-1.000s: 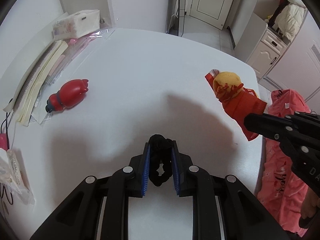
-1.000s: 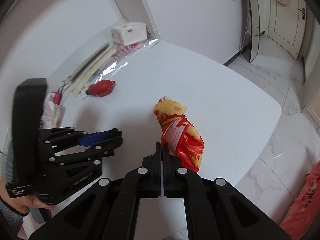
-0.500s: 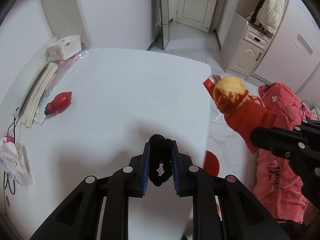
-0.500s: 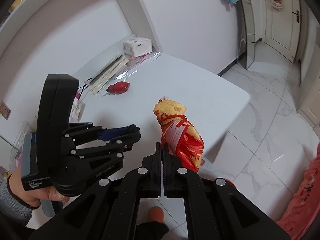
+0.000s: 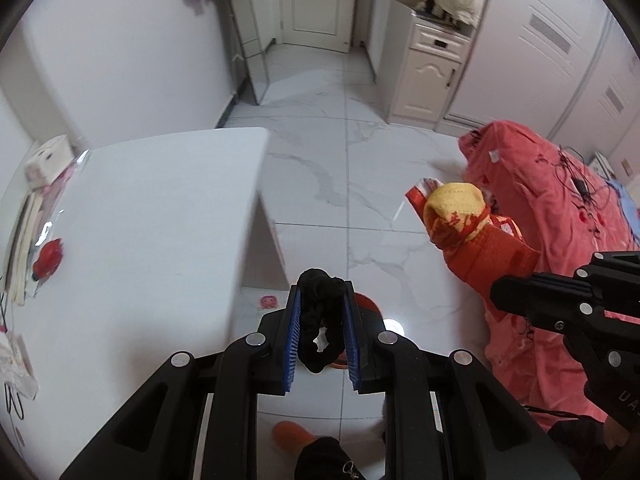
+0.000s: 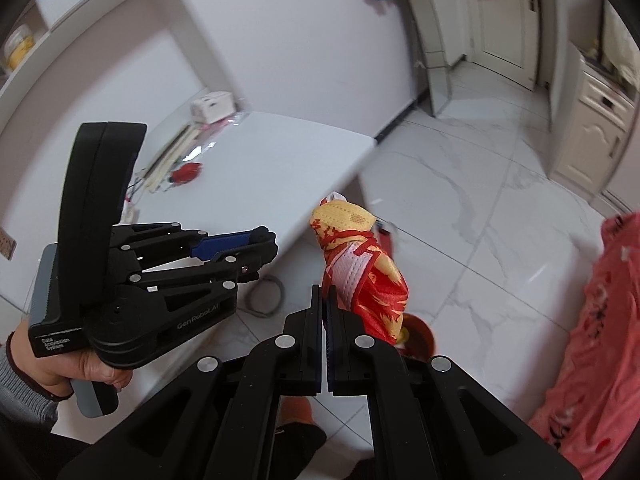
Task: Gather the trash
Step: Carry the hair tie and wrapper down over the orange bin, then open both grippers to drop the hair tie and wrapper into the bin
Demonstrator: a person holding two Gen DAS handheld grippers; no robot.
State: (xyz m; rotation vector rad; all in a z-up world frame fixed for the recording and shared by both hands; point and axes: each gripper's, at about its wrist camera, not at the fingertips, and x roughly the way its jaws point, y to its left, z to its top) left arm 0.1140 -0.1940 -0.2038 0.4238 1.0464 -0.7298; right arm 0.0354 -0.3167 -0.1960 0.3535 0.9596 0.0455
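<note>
- White marble floor tiles [image 5: 360, 184] fill the middle of both views, with a white table [image 5: 152, 216] at the left and a red bedspread [image 5: 560, 200] at the right
- Black scrunchie [image 5: 320, 320]: one piece of trash, pinched between the blue pads [image 5: 292, 344] of the left gripper [image 5: 320, 316]; the jaws stand narrow around it, and it hangs in the air past the table's edge, over the floor
- Red-and-yellow wrapper bundle [image 6: 360, 264]: the second piece, crumpled and held upright by its lower edge in the right gripper [image 6: 325, 300], whose jaws are all but closed on the thin material; it too is off the table and above the floor
- Red bin [image 6: 418, 336]: a round red container on the floor, partly hidden below the bundle in the right wrist view and behind the scrunchie in the left wrist view; judged to be the likely drop point
- Progress: both pieces appear lifted and carried close to the bin; release into it is not yet done
- Remaining: a red toy [image 5: 48, 258], stacked papers [image 5: 24, 240] and a tissue box [image 5: 46, 160] lie on the table's far side; whether any of these counts as trash cannot be told
</note>
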